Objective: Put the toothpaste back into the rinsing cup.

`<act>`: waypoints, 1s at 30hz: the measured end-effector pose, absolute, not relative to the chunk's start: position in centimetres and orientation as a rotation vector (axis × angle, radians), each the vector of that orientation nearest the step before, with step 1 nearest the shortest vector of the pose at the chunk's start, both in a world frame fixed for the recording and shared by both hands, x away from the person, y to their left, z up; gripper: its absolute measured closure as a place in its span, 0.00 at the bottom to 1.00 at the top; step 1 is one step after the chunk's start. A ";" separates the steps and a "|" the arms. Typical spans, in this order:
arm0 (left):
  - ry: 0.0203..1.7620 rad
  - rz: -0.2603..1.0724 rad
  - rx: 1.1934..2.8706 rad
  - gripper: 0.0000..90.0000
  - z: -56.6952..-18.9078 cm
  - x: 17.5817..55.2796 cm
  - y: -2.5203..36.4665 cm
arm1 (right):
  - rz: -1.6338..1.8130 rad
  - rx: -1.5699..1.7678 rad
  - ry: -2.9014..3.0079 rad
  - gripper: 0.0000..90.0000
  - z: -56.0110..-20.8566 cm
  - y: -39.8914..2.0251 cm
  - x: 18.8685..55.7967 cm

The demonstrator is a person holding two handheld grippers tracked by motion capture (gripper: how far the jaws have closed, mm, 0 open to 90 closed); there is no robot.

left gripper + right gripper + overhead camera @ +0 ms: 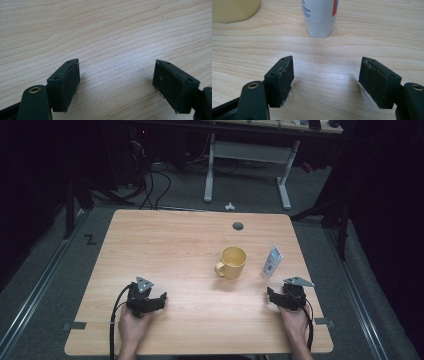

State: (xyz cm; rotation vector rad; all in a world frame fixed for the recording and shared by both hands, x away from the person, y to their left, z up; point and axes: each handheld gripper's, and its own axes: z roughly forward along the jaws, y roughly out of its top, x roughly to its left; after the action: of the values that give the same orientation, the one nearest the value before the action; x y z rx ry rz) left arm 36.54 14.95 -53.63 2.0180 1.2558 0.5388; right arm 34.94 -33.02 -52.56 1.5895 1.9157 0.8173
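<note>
Right, here's where you stand at this moment.

Right tool [274,296]: jaws spread wide, nothing between the pads [284,80], resting low at the near right of the worktop [165,245]. In the right gripper view it points straight at the tube.

Left tool [159,300]: also wide open and empty, sitting at the near left with bare wood under it in the left gripper view [116,82].

White tube [272,260]: your nearest target, standing upright on its cap [320,28] just ahead of your right tool, slightly tilted, to the right of the mug and apart from it.

Yellow mug [232,262]: mid-worktop, upright, handle turned toward your near left.

How the tube will handle: I'd judge it light and soft-walled, so it will dent under a hard squeeze and could tip at a nudge, since it balances on a small cap.

Where to take it: low on the body, just above the cap, where it looks stiffest; close gently across the narrow faces.

How the mug will handle: likely rigid, heavier and smooth-glazed, so slippery; the rim wall or handle gives you the surest bite.

Watch: approach the tube square-on so neither pad knocks it over first.
</note>
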 end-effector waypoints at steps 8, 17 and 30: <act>1.256 0.538 2.017 0.25 -53.6 36.5 14.9 | 0.804 1.546 1.904 0.36 -52.0 -32.5 34.2; 1.255 0.539 2.018 0.25 -53.6 36.5 15.0 | 0.847 1.548 1.894 0.38 -51.3 -32.4 33.8; 1.256 0.537 2.017 0.25 -53.6 36.5 14.9 | 0.912 1.565 1.882 0.39 -49.7 -32.3 34.3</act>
State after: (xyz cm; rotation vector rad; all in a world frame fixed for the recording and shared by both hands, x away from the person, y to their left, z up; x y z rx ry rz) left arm 36.53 14.95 -53.63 2.0170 1.2564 0.5375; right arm 34.26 -32.25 -49.70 1.5648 1.8823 0.9121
